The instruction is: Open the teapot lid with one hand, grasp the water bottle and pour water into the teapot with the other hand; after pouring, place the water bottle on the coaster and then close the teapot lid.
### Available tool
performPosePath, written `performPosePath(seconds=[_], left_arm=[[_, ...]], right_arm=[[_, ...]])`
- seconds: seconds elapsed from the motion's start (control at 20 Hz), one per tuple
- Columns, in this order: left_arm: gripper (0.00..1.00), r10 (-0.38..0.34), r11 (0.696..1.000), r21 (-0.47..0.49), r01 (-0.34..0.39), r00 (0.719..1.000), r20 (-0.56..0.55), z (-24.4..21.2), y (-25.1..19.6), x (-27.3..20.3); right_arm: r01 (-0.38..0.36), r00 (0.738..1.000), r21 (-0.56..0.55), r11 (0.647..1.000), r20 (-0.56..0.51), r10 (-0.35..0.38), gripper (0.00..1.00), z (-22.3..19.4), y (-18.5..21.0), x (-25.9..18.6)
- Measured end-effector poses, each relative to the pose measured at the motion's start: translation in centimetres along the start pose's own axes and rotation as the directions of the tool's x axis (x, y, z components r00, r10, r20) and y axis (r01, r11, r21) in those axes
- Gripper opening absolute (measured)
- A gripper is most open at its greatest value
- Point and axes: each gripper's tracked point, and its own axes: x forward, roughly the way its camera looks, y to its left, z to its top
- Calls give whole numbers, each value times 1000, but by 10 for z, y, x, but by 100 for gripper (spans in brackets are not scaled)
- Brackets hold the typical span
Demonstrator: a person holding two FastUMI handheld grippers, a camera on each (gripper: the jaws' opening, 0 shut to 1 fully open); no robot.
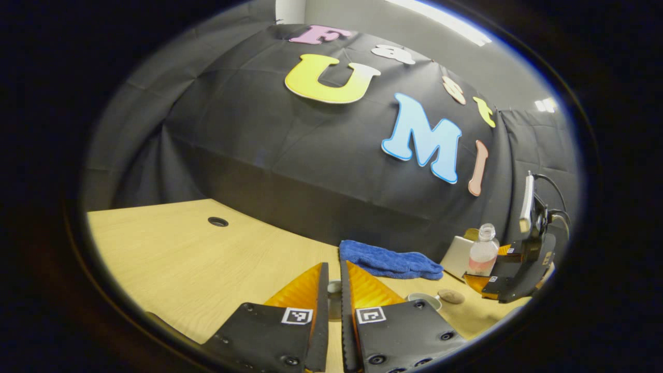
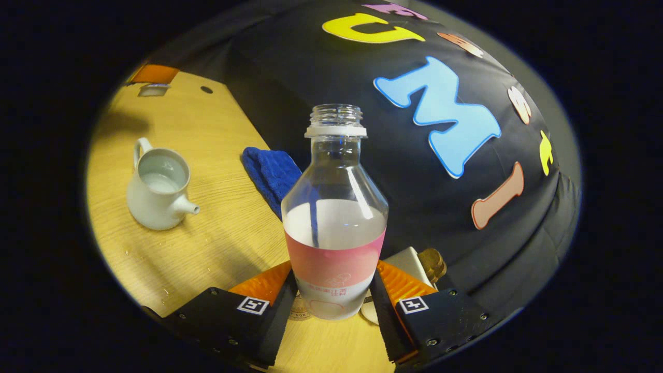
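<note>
Right gripper point(image 2: 331, 305) straddles upright, uncapped bottle point(image 2: 335, 217) on coaster point(image 2: 303, 310), fingers apart from it; left gripper point(image 1: 334, 300) clenched on lid point(image 1: 334, 298); teapot point(image 2: 158, 189) open, left on table point(image 2: 228, 233).

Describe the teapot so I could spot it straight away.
Start at the wooden table in the right gripper view. Left of the blue cloth stands a small pale teapot. Its lid is off, and unlike the clear bottle it has a handle and short spout.

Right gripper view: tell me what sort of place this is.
Probably a staged recording booth, not a kitchen: black cloth wall behind a wooden table, with a teapot, water bottle and blue towel as props.
</note>
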Motion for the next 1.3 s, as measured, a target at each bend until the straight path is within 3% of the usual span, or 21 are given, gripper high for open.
performPosePath(seconds=[0.25, 0.5, 0.65, 0.85, 1.3], left_arm=[[20, -2, 1000, 0, 2, 1000, -1, -1, -1, 1], [20, -2, 1000, 5, 2, 1000, -3, 0, -2, 0], [20, -3, 1000, 7, 3, 1000, -5, -2, -2, 1], [20, -2, 1000, 7, 2, 1000, -4, -2, -2, 2], [20, -3, 1000, 10, 3, 1000, -6, -3, -2, 1]], right_arm=[[-23, 1000, 287, 958, 14, 20, 76, -11, -8, 18], [-59, 998, 516, 855, 47, 40, 76, -13, -10, 39], [-77, 997, 560, 825, 54, 57, 76, -20, -4, 42], [-69, 997, 570, 819, 58, 45, 76, -31, -1, 49], [-100, 995, 659, 746, 42, 95, 76, -44, 8, 54]])
